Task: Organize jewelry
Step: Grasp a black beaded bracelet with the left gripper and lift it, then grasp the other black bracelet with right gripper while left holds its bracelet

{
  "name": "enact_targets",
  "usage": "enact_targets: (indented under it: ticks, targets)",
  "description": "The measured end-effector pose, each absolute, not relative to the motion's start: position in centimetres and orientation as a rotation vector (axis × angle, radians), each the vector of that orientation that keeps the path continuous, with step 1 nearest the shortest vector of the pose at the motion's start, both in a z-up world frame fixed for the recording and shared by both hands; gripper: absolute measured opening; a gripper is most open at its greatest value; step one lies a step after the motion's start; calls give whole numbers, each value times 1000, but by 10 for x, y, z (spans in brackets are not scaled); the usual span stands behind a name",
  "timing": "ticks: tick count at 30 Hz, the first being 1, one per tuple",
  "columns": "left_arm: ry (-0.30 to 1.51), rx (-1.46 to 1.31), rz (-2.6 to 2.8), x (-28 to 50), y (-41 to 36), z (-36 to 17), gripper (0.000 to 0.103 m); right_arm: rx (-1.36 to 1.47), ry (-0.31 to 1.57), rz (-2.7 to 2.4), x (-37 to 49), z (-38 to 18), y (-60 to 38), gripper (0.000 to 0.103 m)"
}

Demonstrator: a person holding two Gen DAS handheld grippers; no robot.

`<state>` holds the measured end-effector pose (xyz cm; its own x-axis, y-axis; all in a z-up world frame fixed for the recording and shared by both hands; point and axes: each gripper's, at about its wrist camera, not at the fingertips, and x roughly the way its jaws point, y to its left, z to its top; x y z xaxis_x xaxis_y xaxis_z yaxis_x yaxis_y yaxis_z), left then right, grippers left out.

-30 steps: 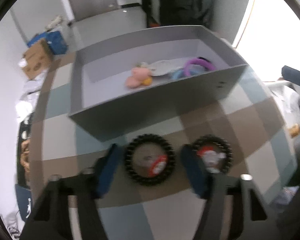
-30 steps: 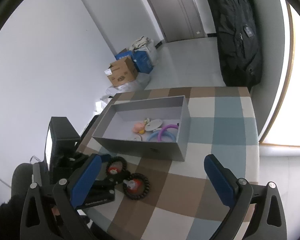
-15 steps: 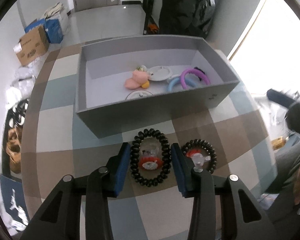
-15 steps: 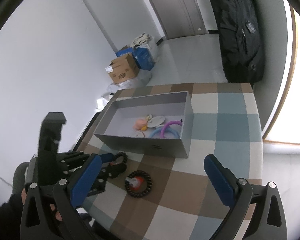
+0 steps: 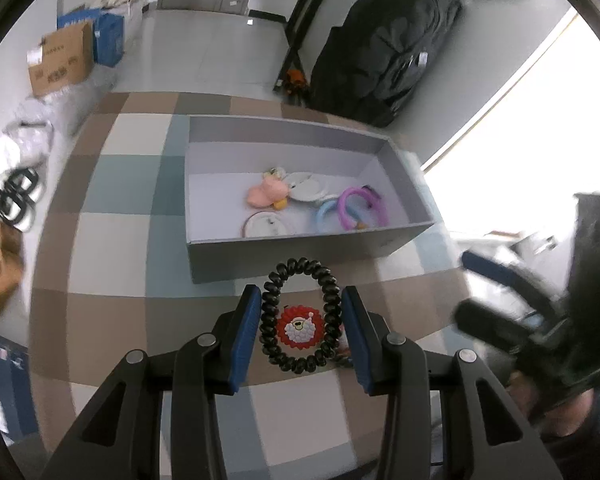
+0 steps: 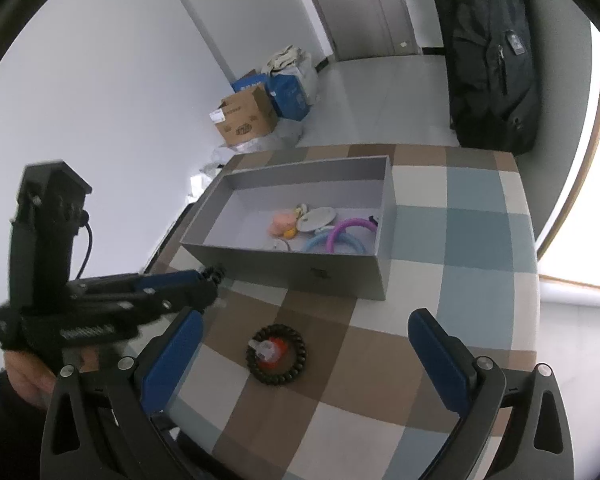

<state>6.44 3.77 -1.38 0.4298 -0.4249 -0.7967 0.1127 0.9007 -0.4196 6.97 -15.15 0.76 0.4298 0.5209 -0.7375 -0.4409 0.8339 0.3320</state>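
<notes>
Black spiral-coil hair tie with a round red Santa charm (image 5: 299, 322) sits squeezed between the blue pads of the left gripper (image 5: 299, 330), its ring pressed into an oval whose long axis runs along the fingers, pointing away from the camera toward the near wall of the open grey cardboard box (image 5: 300, 248). The jaws have just been closing and now stand narrow, the pads pressing on both flanks of the coil, which appears held clear of the checked brown, blue and cream tablecloth (image 5: 112, 240). Seen from the right wrist, the tie's far end pokes out past the tips just short of the box's near left corner. A second black coil hair tie with a red-and-white charm (image 6: 276, 354) lies flat on the cloth, near the box but apart from it, between the widely spread fingers of the right gripper (image 6: 306, 346), which grips nothing. Inside the box rest a pink plush piece (image 5: 266, 194), a white disc (image 5: 310, 186), and purple (image 5: 362, 206) and pale blue (image 5: 326, 216) rings.
</notes>
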Motion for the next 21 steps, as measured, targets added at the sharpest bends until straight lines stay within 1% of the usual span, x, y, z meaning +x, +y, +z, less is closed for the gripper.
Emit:
enact_targets:
  ticks: [6, 11, 14, 17, 19, 21]
  targets:
    - [1109, -485, -370, 69, 53, -18, 36, 70, 981, 598, 71, 1, -145, 103]
    - [1154, -572, -377, 71, 60, -25, 36, -5, 1027, 643, 66, -8, -129, 103]
    - [1171, -578, -348, 71, 63, -30, 36, -51, 1056, 666, 61, -17, -118, 102]
    - [1160, -593, -359, 70, 66, -27, 36, -118, 1069, 664, 57, -23, -107, 99]
    - [1139, -576, -348, 67, 68, -22, 36, -145, 1069, 670, 54, -26, -101, 92]
    - [1122, -575, -337, 64, 72, -18, 36, -164, 1069, 671, 53, -28, -98, 89]
